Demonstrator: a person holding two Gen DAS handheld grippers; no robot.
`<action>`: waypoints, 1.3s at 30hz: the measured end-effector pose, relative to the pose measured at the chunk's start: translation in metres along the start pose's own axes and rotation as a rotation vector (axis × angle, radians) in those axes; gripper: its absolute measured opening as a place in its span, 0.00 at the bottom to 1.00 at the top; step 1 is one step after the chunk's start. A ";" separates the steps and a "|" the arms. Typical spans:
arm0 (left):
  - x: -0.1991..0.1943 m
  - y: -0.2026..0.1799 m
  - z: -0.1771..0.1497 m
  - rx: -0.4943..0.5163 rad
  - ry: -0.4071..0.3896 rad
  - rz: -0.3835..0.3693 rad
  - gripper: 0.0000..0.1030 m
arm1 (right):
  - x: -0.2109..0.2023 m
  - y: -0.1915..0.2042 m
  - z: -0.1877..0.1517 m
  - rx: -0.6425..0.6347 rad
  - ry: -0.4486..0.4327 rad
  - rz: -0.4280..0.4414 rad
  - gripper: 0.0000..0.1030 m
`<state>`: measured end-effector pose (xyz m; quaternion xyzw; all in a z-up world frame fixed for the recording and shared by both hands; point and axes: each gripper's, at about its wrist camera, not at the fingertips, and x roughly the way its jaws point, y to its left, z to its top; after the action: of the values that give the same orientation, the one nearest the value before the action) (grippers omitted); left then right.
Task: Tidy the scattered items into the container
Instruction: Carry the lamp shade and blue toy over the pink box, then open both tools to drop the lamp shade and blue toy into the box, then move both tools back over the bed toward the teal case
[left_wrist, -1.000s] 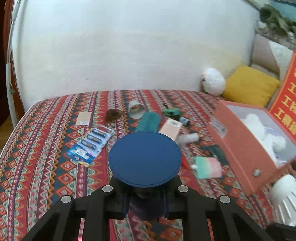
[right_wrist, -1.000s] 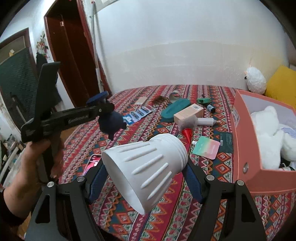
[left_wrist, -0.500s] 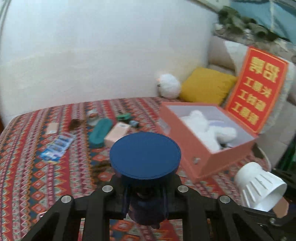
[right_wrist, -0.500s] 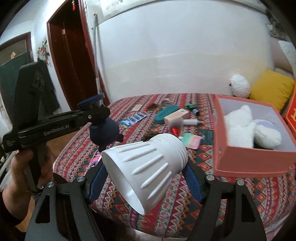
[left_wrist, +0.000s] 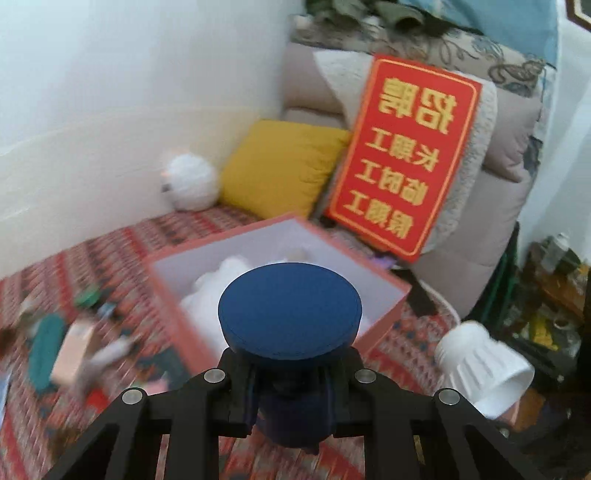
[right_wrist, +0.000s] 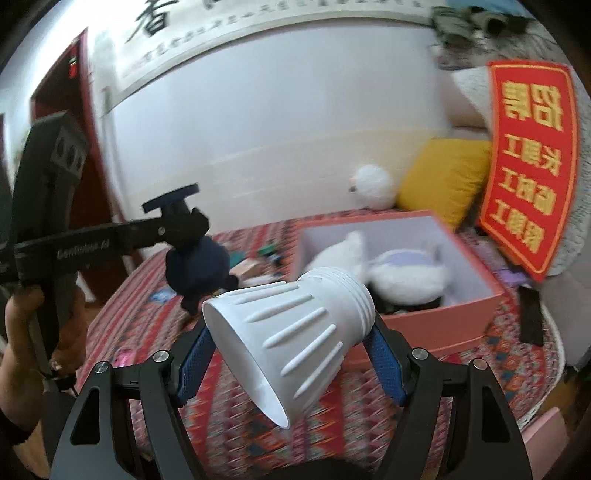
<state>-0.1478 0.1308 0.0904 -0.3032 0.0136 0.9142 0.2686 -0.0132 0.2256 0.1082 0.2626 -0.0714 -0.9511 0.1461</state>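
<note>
Left gripper (left_wrist: 291, 391), clamped on a dark-blue round-topped plastic stand (left_wrist: 290, 321), has swung from the bed's littered middle to the open salmon-pink cardboard box (left_wrist: 384, 317), while the right gripper (right_wrist: 291, 354), gripping a white ribbed plastic cup (right_wrist: 291, 332), has likewise closed on that box (right_wrist: 424, 328), so both drops look near.

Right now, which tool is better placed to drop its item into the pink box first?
Probably the left tool: its navy object sits nearer the pink box. The right tool holds the white ribbed cup farther off.

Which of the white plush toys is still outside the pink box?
The round white plush against the wall beside the yellow cushion; the others lie inside the pink box.
</note>
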 end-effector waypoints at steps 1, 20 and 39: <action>0.016 -0.005 0.014 0.010 0.009 -0.016 0.19 | 0.003 -0.011 0.005 0.008 -0.005 -0.011 0.76; 0.222 0.001 0.098 0.017 0.099 -0.037 0.78 | 0.163 -0.112 0.037 0.052 0.057 0.010 0.95; 0.056 0.085 0.034 -0.137 0.030 0.081 0.79 | 0.084 -0.030 0.034 0.047 0.005 0.074 0.97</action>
<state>-0.2468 0.0916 0.0752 -0.3337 -0.0329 0.9185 0.2097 -0.1070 0.2299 0.0911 0.2657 -0.1031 -0.9424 0.1753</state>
